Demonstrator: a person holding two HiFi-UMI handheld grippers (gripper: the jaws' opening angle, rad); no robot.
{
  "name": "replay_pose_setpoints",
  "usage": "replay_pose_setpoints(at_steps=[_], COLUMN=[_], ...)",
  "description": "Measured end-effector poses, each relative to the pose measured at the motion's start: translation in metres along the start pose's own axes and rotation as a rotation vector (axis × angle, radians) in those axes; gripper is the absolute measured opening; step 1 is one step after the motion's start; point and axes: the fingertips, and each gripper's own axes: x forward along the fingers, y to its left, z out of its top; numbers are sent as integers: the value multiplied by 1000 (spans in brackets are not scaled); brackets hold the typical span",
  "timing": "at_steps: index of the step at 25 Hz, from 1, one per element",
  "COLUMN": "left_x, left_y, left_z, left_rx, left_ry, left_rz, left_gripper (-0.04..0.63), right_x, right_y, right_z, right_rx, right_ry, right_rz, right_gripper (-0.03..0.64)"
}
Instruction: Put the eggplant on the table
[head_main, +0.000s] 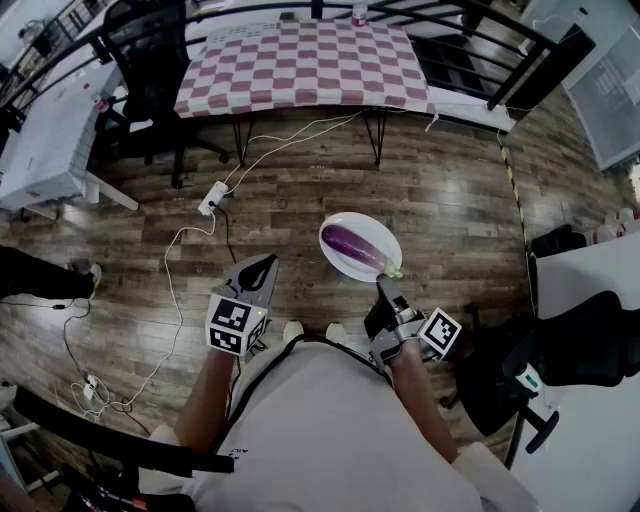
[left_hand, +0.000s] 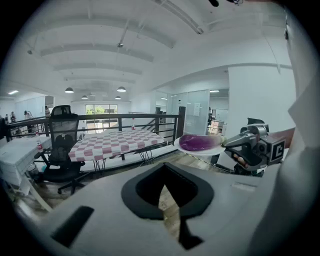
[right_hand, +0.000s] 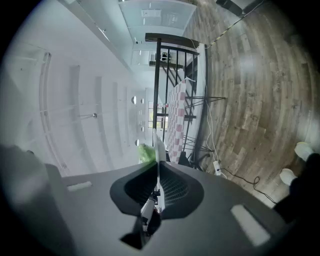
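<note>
A purple eggplant (head_main: 355, 247) with a green stem lies on a white plate (head_main: 367, 227), held in the air above the wooden floor. My right gripper (head_main: 384, 286) is shut on the plate's near rim. In the right gripper view the plate (right_hand: 159, 149) shows edge-on between the jaws, with the green stem (right_hand: 146, 153) beside it. My left gripper (head_main: 262, 266) hangs to the plate's left, shut and holding nothing. The left gripper view shows the eggplant (left_hand: 197, 142) and the right gripper (left_hand: 234, 143) off to its right. The table (head_main: 300, 60) with a red-and-white checked cloth stands ahead, several steps away.
A black office chair (head_main: 150, 60) stands left of the table, next to a white desk (head_main: 45, 130). A power strip (head_main: 212, 197) and cables lie on the floor. A railing runs behind the table. To my right are another white desk (head_main: 600, 285) and a black chair (head_main: 575, 350).
</note>
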Motion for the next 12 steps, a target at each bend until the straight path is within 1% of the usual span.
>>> replay_pose_setpoints(at_steps=[12], left_x=[-2], left_y=[-2], left_z=[0], left_rx=[-5], left_ry=[-2], left_rz=[15], left_gripper=[2], right_x=[-2], right_y=[-1], right_z=[3], right_rx=[7], right_ry=[8], right_rz=[1], right_gripper=[23])
